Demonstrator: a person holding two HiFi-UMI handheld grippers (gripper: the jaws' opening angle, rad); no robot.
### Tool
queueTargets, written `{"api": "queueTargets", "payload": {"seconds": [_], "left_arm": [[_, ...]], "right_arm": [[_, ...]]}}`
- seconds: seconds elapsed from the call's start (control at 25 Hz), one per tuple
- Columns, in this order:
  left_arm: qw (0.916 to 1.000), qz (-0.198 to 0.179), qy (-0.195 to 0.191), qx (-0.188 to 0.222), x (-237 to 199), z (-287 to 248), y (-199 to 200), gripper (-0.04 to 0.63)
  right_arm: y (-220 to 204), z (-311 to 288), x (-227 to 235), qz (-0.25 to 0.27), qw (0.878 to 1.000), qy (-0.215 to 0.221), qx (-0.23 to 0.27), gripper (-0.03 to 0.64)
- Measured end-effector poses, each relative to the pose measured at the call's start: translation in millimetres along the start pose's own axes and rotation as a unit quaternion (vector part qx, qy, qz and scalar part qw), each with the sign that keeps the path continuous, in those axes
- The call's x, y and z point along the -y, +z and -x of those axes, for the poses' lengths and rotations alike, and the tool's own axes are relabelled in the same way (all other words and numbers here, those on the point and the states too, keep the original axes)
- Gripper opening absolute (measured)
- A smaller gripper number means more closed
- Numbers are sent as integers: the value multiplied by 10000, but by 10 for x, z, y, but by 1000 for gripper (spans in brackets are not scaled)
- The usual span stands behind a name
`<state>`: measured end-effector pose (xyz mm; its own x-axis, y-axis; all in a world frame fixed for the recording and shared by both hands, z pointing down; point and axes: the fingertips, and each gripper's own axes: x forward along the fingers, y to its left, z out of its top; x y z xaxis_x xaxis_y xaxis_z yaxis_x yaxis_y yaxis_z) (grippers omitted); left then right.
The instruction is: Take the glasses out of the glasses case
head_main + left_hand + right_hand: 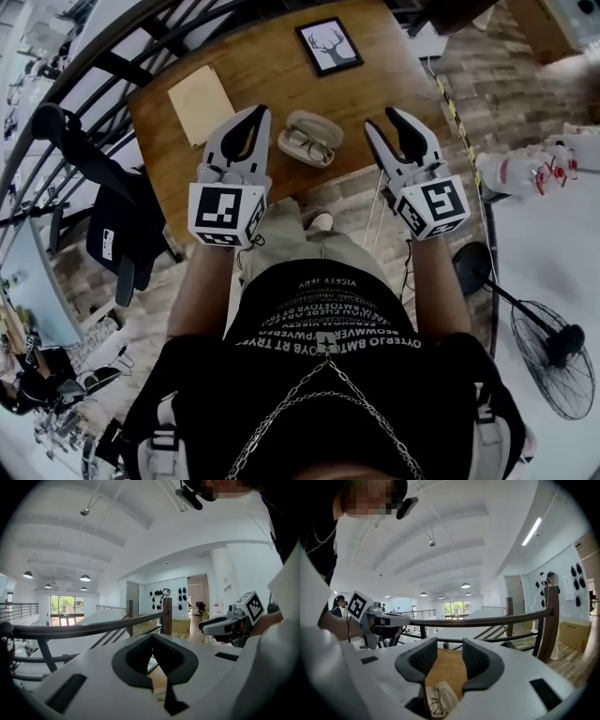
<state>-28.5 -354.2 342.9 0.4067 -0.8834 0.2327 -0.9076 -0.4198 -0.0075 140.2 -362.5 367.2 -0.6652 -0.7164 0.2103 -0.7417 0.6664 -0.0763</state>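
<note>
- Wooden bench (272,66) carries the open glasses case (315,122); the glasses (309,146) lie inside, long axis left to right.
- It sits between both grippers, slightly beyond their tips.
- Left gripper (258,117) has its jaws together; right gripper (382,119) has its jaws apart and empty, about equally near.

A rectangular brown wooden table (272,75) stands against a dark metal railing with a wooden handrail (487,620). On it lie a black-framed picture of a deer (329,45) and a tan sheet of paper (201,103). The floor (478,84) is patterned in grey-brown planks. A black office chair (112,225) sits left of the table and a black pedestal fan (553,349) to the right. Dome pendant lamps (85,578) hang from the white arched ceiling (122,522), and daylight enters through a large far window (65,605).
</note>
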Motion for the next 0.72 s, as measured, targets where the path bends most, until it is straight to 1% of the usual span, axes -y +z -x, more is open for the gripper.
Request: {"api": "queueTargets", "payload": {"seconds": [0.08,0.24,0.72], "left_arm": [[10000,52,-12,-55,-14,-50,-98,25],[9996,110,-154,-231,-18,-122,-292,25],[9985,148,-314,-420,-236,-258,-537,25]], "right_arm": [[-131,-58,9,-37,9999,13,-102,158],[-387,-163,-116,-91,9993,118,-346,158],[-1043,-526,-328,-268,9950,319,-909,158]]}}
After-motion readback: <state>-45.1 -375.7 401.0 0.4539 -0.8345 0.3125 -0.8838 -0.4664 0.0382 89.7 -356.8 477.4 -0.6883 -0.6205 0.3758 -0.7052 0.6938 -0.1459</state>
